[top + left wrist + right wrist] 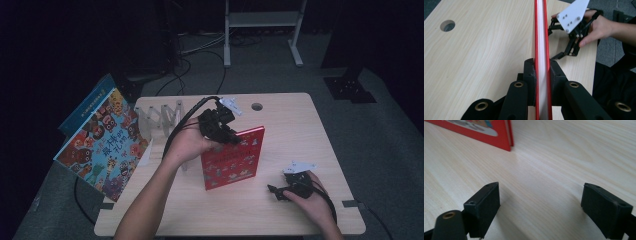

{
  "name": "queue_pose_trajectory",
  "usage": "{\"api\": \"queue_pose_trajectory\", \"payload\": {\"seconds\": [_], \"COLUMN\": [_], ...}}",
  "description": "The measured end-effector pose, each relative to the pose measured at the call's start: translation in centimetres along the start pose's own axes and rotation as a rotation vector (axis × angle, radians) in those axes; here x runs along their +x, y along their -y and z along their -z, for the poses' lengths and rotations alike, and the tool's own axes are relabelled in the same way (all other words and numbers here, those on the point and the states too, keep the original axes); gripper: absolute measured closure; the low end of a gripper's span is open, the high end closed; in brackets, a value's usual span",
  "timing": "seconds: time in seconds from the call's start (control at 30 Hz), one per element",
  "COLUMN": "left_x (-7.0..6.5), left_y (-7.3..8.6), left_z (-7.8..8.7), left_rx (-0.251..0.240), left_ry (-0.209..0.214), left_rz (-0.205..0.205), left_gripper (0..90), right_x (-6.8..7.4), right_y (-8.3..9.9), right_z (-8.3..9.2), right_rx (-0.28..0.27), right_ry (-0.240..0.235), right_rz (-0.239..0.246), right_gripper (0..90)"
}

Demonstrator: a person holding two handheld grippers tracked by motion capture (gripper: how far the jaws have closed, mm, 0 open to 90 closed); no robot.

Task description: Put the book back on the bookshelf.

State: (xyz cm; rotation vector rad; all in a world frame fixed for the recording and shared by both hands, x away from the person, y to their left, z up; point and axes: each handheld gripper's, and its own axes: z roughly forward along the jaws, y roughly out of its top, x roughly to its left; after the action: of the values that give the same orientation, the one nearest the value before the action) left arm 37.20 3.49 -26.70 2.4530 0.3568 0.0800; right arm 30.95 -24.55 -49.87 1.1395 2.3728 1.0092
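A thin red picture book (235,161) stands tilted on its lower edge in the middle of the wooden table (295,130). My left gripper (226,134) is shut on the book's upper left corner. In the left gripper view both pads press on the red covers (541,37), with the white pages between them. My right gripper (276,192) rests on the table near the front right, open, with nothing but bare wood between its jaws (540,202). The book's lower corner (486,130) lies just beyond it. The right gripper (567,54) and its hand also appear past the book.
A large colourful picture book (102,145) leans off the table's left edge, with a blue book (85,107) behind it. A pale wooden folding rack (160,117) stands at the back left. A cable hole (257,106) sits near the far edge.
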Motion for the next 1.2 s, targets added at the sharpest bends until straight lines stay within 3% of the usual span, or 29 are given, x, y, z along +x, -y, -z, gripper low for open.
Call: {"api": "queue_pose_trajectory", "payload": {"seconds": [0.17, 0.4, 0.6, 0.77, 1.0, 1.07, 1.2], "left_x": [0.0, -0.1, -0.3, -0.3, -0.4, -0.4, -0.5], "left_y": [0.9, 2.7, 4.7, 6.8, 9.6, 11.0, 12.3], "left_z": [1.8, 4.5, 6.7, 9.0, 11.8, 13.2, 14.3], "left_rx": [-0.01, -0.035, -0.052, -0.058, -0.083, -0.091, -0.09], "left_ry": [-0.023, -0.046, -0.071, -0.089, -0.112, -0.132, -0.157], "left_rz": [0.023, 0.067, 0.11, 0.142, 0.182, 0.204, 0.226], "left_gripper": [79.1, 79.1, 79.1, 79.1, 79.1, 79.1, 79.1], "right_x": [-0.9, -2.7, -4.0, -4.3, -4.4, -4.4, -4.5], "right_y": [-0.5, -0.6, -0.5, -0.3, -0.4, -0.5, -0.5], "right_z": [0.1, -0.5, -0.7, -0.9, -1.0, -1.1, -1.2], "right_rx": [-0.016, 0.013, -0.001, -0.029, -0.027, -0.026, -0.027], "right_ry": [0.014, 0.068, 0.078, 0.087, 0.095, 0.097, 0.097], "right_rz": [-0.007, -0.022, -0.067, -0.075, -0.082, -0.084, -0.085], "right_gripper": [14.8, 14.7, 14.6, 12.7, 12.0, 11.9, 11.7]}}
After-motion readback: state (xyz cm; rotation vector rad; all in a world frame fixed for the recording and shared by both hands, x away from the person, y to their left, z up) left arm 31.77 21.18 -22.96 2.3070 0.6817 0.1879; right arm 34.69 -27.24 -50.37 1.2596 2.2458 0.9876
